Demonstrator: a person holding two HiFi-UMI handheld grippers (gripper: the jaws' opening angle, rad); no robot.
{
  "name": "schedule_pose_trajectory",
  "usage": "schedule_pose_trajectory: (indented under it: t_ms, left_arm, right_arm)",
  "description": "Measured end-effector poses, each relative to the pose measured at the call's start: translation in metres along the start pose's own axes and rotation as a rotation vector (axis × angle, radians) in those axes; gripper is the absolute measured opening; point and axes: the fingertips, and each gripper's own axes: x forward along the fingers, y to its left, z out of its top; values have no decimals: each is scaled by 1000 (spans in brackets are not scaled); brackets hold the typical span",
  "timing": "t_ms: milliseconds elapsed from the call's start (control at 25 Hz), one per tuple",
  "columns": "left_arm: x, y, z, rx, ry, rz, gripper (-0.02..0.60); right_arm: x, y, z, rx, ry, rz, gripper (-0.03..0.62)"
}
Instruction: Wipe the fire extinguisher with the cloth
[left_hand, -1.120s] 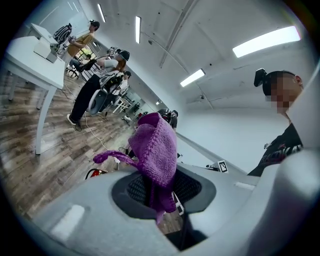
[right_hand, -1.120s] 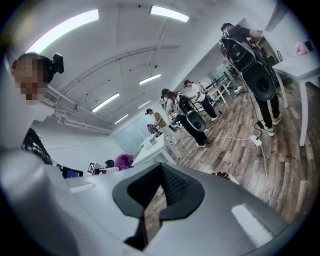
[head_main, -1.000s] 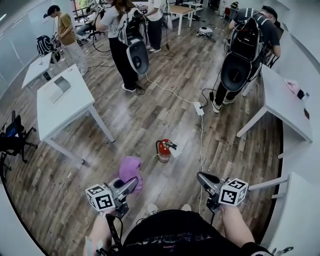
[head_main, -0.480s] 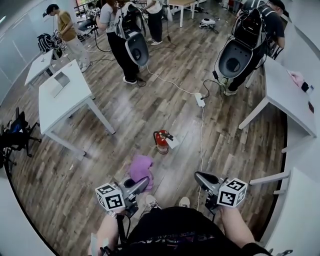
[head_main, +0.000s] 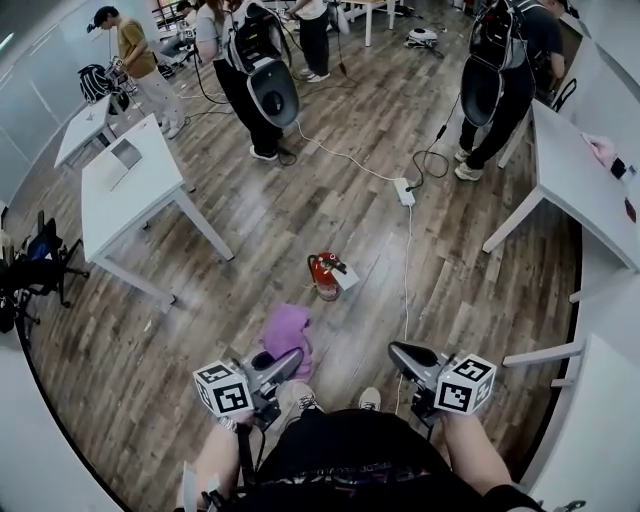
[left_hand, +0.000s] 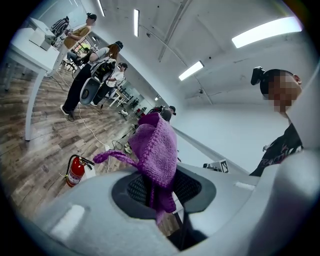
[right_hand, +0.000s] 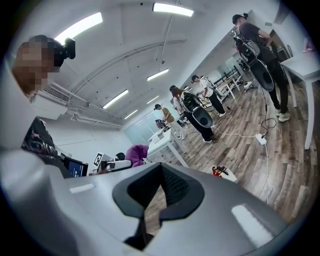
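A small red fire extinguisher (head_main: 323, 272) stands upright on the wood floor beside a white card; it also shows low in the left gripper view (left_hand: 76, 170) and as a small fire extinguisher (right_hand: 218, 171) in the right gripper view. My left gripper (head_main: 290, 358) is shut on a purple knitted cloth (head_main: 288, 328), which hangs from its jaws in the air, short of the extinguisher. Up close, the cloth (left_hand: 159, 150) is pinched between the pads, with a loop trailing left. My right gripper (head_main: 398, 352) is shut and holds nothing, level with the left one and to its right.
A white cable and power strip (head_main: 405, 190) run across the floor right of the extinguisher. White tables stand at the left (head_main: 130, 205) and right (head_main: 575, 195). Several people with backpack rigs (head_main: 262, 80) work at the far end. My shoes (head_main: 300, 402) are below.
The left gripper has moved right with the cloth, closer in line with the extinguisher. The floor has slid down the view as I stepped forward. The right gripper has hardly shifted.
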Motion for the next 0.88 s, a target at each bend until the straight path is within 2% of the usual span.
schedule_pose_trajectory:
  t_ms: [320,880]
  left_arm:
    - [-1,4,-2,-1,10,6,83]
    - [-8,10,0,-28,1,-9,81]
  right_arm:
    - [5,5,-2,8,-2,23,3]
    - [10,13,3,9,-16,2,3]
